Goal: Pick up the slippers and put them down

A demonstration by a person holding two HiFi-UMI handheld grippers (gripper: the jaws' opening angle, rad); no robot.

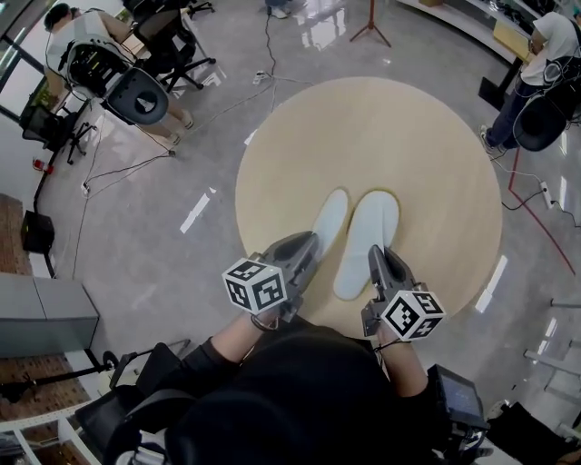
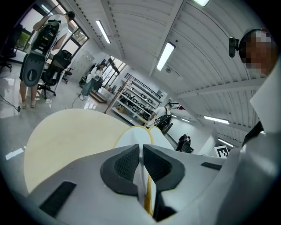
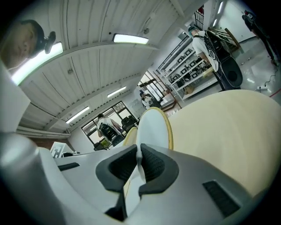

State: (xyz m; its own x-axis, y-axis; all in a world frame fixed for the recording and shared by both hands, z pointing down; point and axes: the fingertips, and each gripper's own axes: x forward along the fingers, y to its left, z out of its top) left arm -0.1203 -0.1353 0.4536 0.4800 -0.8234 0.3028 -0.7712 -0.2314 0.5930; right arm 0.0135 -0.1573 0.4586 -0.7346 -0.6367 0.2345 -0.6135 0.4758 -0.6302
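Observation:
Two white slippers with yellow rims lie side by side over the round beige table (image 1: pixel 427 145), toes pointing away from me. My left gripper (image 1: pixel 307 247) is shut on the heel edge of the left slipper (image 1: pixel 329 218). In the left gripper view the thin white sole (image 2: pixel 131 138) is pinched between the dark pads (image 2: pixel 125 165). My right gripper (image 1: pixel 376 258) is shut on the heel of the right slipper (image 1: pixel 372 227), and its own view shows that sole (image 3: pixel 153 127) clamped between the pads (image 3: pixel 153 166). Whether the toes rest on the table I cannot tell.
The table's near edge is just in front of my body. A person with gear stands at the far left (image 1: pixel 77 41) beside office chairs (image 1: pixel 168 45), another at the far right (image 1: pixel 540 64). Cables (image 1: pixel 118 168) trail over the glossy floor, and a stand (image 1: pixel 370 27) is beyond the table.

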